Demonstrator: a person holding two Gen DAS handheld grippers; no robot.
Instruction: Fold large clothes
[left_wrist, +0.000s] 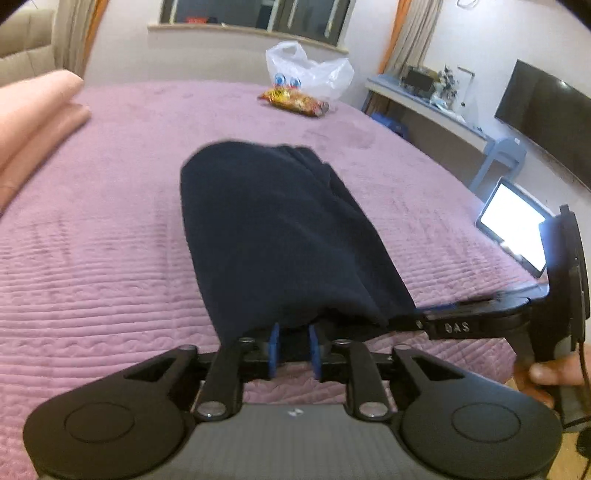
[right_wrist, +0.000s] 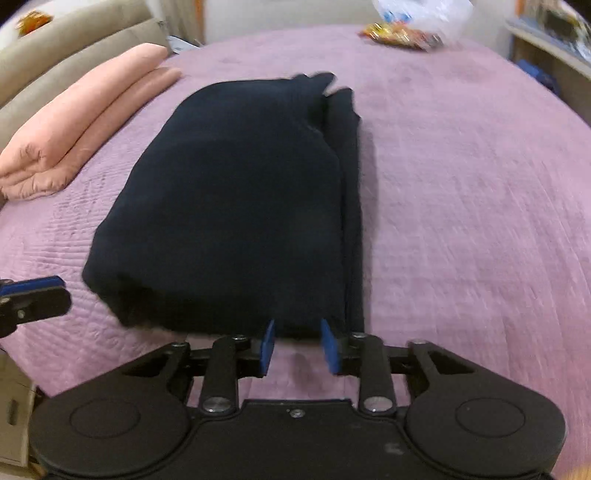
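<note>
- Dark navy garment (left_wrist: 273, 236) lies folded into a thick oblong bundle on the purple quilted bedspread (left_wrist: 92, 258), about mid-bed, long axis running away from both cameras.
- Right wrist view: the same garment (right_wrist: 229, 206) shows a stacked fold, with a narrower layer edge running down its right side.
- Left gripper (left_wrist: 293, 350): blue pads (left_wrist: 274, 349) stand a little apart, with the near end of the garment draped over and between them. Cloth hides the tips; I cannot tell whether they pinch it.
- Right gripper (right_wrist: 299, 345): blue fingers (right_wrist: 328, 345) spread, a clear gap between them, at the garment's near edge. Fabric sits at the tips, whether touching I cannot tell.
- In the left wrist view the right gripper (left_wrist: 454, 325) reaches in sideways to the garment's near right corner, a hand (left_wrist: 543, 373) on its handle.
- Folded pink blanket (right_wrist: 74, 140) left of the garment, apart from it, by the beige headboard (right_wrist: 55, 55).
- Beyond the garment's far end: a snack packet (left_wrist: 295, 101), and a white plastic bag (left_wrist: 310, 74) just behind it.
- Right of the garment, at the bed edge: a lit laptop screen (left_wrist: 517, 225). Further right, a blue desk (left_wrist: 443, 114) and a dark TV (left_wrist: 546, 110) on the wall.
</note>
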